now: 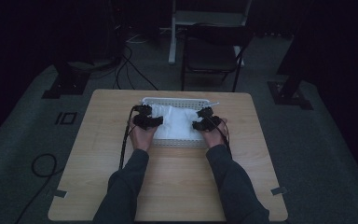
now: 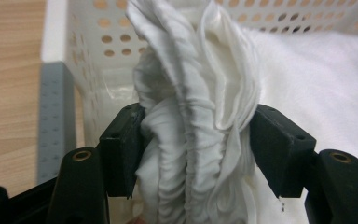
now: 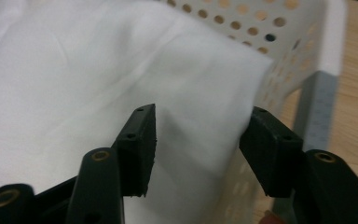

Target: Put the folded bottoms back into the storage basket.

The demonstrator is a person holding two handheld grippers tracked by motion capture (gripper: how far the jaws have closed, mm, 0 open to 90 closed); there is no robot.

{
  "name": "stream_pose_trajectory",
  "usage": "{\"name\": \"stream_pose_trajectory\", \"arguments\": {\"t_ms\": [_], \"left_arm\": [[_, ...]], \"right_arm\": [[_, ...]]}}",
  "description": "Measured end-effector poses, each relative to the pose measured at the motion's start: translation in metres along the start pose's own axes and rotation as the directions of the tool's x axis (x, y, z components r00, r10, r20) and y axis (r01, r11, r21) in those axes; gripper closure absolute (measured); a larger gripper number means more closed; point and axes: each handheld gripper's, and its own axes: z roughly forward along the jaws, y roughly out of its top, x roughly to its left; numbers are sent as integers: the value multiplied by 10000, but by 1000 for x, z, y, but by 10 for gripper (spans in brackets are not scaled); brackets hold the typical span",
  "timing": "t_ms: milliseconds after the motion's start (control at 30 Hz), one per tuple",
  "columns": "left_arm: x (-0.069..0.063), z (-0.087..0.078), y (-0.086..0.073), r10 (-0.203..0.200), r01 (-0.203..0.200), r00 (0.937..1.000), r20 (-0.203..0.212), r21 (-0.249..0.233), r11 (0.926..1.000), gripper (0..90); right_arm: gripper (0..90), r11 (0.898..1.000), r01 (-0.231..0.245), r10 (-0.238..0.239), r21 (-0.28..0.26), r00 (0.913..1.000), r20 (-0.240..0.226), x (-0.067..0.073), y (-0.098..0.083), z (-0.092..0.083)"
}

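**Two grippers at a basket of white cloth**

Two black two-jaw grippers worked at a white perforated plastic basket [image 1: 177, 101] that sat toward the far side of a light wooden table [image 1: 168, 186]. A crumpled white cloth [image 1: 177, 122] lay inside the basket and filled most of it.

From the high view, the left gripper [image 1: 145, 116] sat over the left end of the basket and the right gripper [image 1: 207, 119] over the right end, each carried by a hand in a dark sleeve. A black cable [image 1: 122, 149] trailed from the left gripper back across the tabletop.

In the left gripper view, the jaws stood partly apart with a thick gathered bunch of the cloth [image 2: 196, 116] standing upright between them. The folds touched both pads, and the bunch rose well above the jaws beside the holed basket wall [image 2: 93, 56]; whether the pads pressed on it could not be told for certain.

In the right gripper view, the jaws stood apart and clamped nothing. A smooth stretch of the cloth [image 3: 121, 79] lay behind and between them, its corner near the basket's wall [image 3: 289, 42], with the table showing beyond the rim.
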Motion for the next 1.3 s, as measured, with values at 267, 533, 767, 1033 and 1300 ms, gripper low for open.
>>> {"name": "stream_pose_trajectory", "arguments": {"t_ms": [267, 533, 767, 1033, 1300], "left_arm": [[7, -21, 8, -98, 104, 9999, 73, -867, 9962, 369], [12, -32, 7, 25, 7, 9995, 314, -1019, 9948, 375], [5, -49, -9, 625, -508, 9955, 706, -1566, 9863, 374], [3, -59, -35, 841, -657, 9925, 884, -1938, 9788, 371], [3, -67, -66, 1285, -1148, 9898, 613, -1897, 9751, 364]], "right_arm": [[424, 9979, -184, 169, -625, 9996, -236, -5, 4, -20], [421, 9949, -100, 74, -1007, 9996, -262, -8, 2, -34], [421, 9910, -75, 6, -1339, 9987, -513, -10, -10, -49], [419, 9838, -259, 145, -1773, 9978, -654, -18, -30, -67], [416, 9781, -442, 382, -2035, 9987, -334, -31, -53, -80]]}}
